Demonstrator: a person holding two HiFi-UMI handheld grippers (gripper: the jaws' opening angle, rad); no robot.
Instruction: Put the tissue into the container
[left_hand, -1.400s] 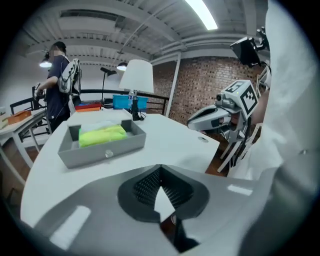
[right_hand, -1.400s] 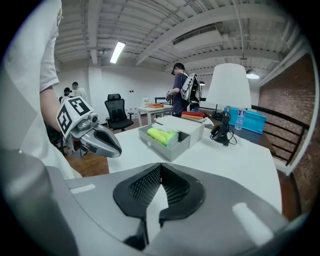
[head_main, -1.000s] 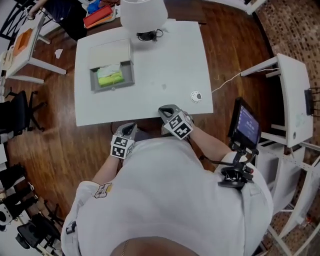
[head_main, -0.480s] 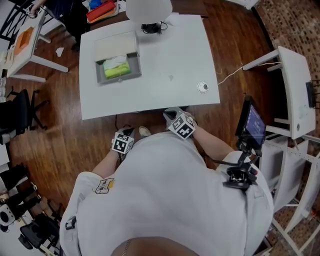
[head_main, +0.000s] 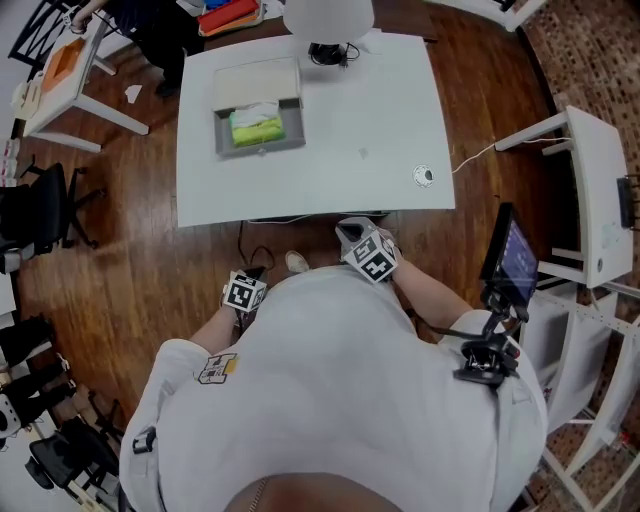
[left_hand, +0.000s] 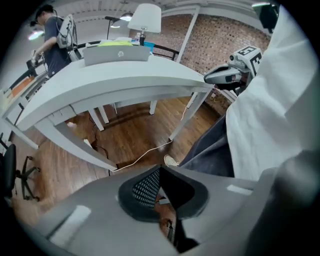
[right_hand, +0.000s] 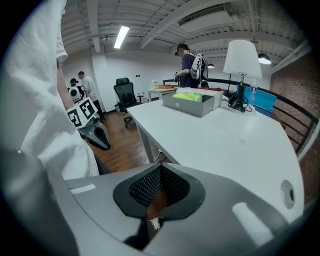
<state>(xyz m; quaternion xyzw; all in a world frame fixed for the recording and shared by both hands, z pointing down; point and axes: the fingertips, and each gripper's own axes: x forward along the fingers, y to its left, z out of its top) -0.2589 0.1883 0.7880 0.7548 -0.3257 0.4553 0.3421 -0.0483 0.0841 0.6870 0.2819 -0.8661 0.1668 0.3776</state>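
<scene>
Tissue (head_main: 257, 124) in container (head_main: 262, 149), well apart from both closed jaws.

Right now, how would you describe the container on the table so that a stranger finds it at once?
Find the large white table. Near its far left corner, beside the white lamp, sits the grey container. It is the only box on that table, and it has something yellow-green inside.
</scene>
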